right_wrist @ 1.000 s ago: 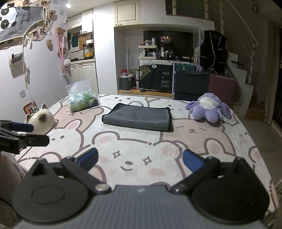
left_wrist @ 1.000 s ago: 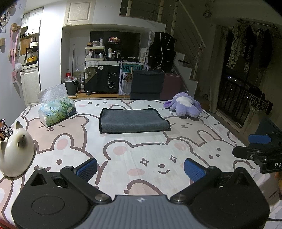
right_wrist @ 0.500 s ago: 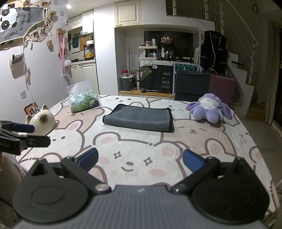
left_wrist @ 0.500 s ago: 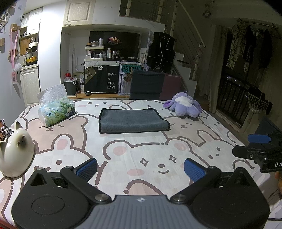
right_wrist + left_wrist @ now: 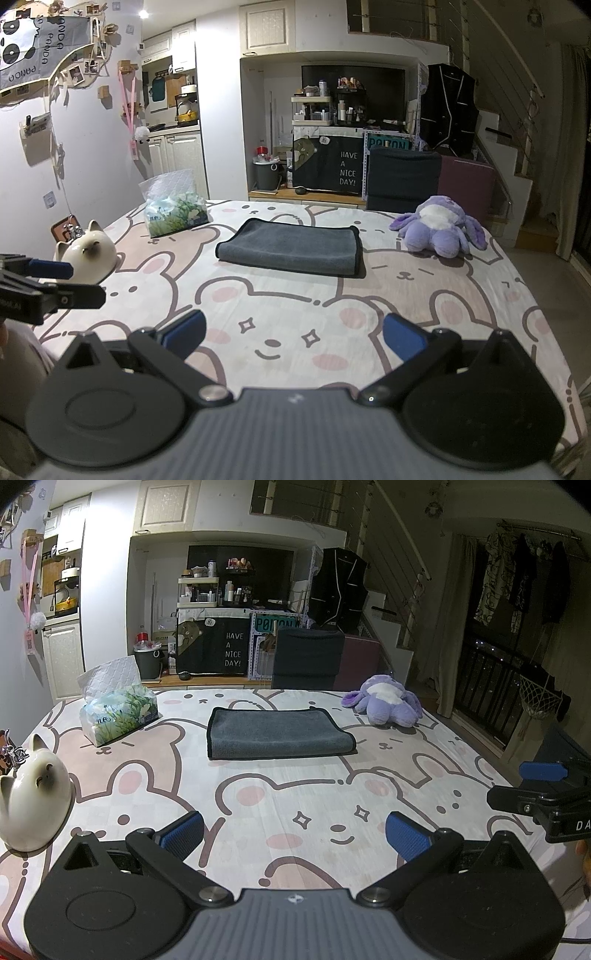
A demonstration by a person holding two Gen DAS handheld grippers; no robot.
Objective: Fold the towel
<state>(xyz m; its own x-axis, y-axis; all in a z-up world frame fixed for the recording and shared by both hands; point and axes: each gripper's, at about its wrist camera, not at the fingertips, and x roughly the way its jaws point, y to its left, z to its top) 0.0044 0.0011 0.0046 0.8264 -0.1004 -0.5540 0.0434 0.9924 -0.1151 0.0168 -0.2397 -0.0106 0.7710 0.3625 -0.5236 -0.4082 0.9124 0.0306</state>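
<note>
The left hand-held gripper (image 5: 294, 830) hangs low over the near part of the desk (image 5: 280, 797) with its blue-padded fingers spread wide and nothing between them, touching nothing. The right hand-held gripper (image 5: 293, 338) is in the same state beside it, fingers fully apart and empty, over the bear-print cloth; each one shows at the edge of the other's view. From left to right across the desk stand a white ceramic cat (image 5: 35, 805) close to the left edge, a tissue pack (image 5: 118, 710) further back, the towel (image 5: 277, 733) in the middle, and a purple plush toy (image 5: 388, 707) near the far right corner. The towel is a grey rectangle with a dark hem, lying flat and already folded over, well ahead of both grippers and apart from every other object. Between the grippers and the towel's near edge lies a broad stretch of bare cloth. A dark chair (image 5: 308, 657) stands behind the desk's far edge, and the right edge drops off toward the floor beside the stairs.
</note>
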